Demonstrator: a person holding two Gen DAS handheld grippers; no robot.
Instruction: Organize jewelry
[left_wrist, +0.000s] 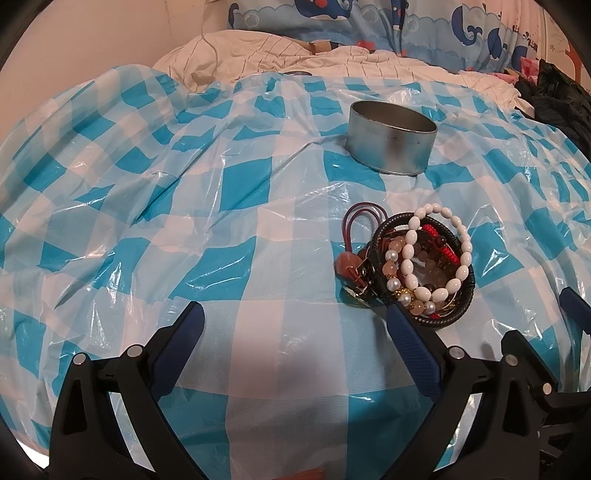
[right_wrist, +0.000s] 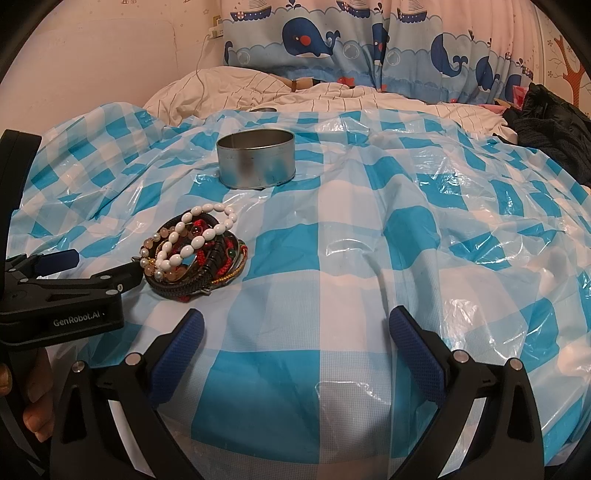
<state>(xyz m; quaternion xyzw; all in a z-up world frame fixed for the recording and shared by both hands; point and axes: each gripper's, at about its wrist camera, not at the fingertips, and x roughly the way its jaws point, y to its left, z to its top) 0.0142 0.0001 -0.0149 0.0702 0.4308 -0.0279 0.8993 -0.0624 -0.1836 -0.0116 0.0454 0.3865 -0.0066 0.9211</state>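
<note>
A pile of bracelets (left_wrist: 417, 262) lies on the blue-and-white checked plastic sheet (left_wrist: 184, 221): white beads, pink and pearl beads, red cord, black braided bands, a maroon cord loop. It also shows in the right wrist view (right_wrist: 195, 251). A round open metal tin (left_wrist: 391, 142) stands behind it, also in the right wrist view (right_wrist: 255, 158). My left gripper (left_wrist: 295, 317) is open and empty, its right finger beside the pile's near edge. My right gripper (right_wrist: 295, 323) is open and empty, to the right of the pile. The left gripper's body (right_wrist: 62, 291) shows at left in the right wrist view.
The sheet covers a bed with a white striped quilt (right_wrist: 258, 88) behind. A whale-print curtain (right_wrist: 369, 44) hangs at the back. Dark clothing (right_wrist: 546, 118) lies at the far right. A small metal lid (right_wrist: 264, 109) peeks out at the sheet's far edge.
</note>
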